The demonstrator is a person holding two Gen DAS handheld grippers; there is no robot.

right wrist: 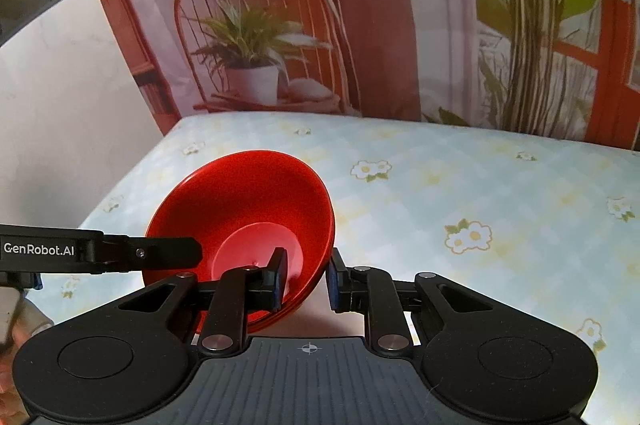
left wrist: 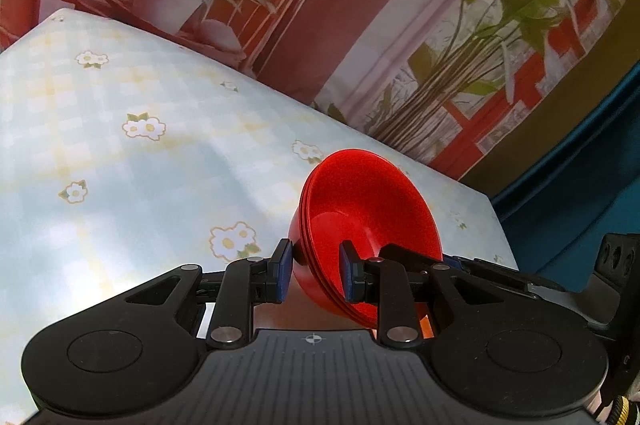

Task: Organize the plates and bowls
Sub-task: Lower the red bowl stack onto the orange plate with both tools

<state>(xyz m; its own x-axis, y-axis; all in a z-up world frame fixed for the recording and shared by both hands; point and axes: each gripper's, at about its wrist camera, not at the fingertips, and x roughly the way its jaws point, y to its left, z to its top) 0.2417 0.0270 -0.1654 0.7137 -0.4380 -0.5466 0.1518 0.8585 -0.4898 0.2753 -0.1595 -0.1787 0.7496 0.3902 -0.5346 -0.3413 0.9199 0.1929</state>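
1. Pinching the near wall of a stack of red bowls (left wrist: pixel 360 209) between blue pads: left gripper (left wrist: pixel 318 271), low centre of the left wrist view; one pad outside the wall, one inside the bowl; jaws narrow, clamped on the rim.
2. Tilted toward the right of that frame, open mouth facing upper right; several nested rims visible as thin lines along the left edge.
3. Gripping the same stack of red bowls (right wrist: pixel 248 209) from the opposite side: right gripper (right wrist: pixel 306 279), low centre of the right wrist view; left pad inside the bowl, right pad outside the wall; jaws narrow, closed on the rim.
4. Reaching in from the left edge of the right wrist view, black finger of the left gripper (right wrist: pixel 132 253), tip over the bowl's left rim; lettering "GenRobot.AI" on its side.
5. Lying beneath: table (right wrist: pixel 440 193) with pale blue and yellow checked cloth, white flower prints scattered; whether the stack touches the cloth, cannot tell.
6. Hanging behind the table: printed backdrop (right wrist: pixel 280 25) with red chair, potted plant, tall green stalks at right.
7. Showing at far right of the left wrist view: teal surface (left wrist: pixel 580 185) beyond the table's edge.
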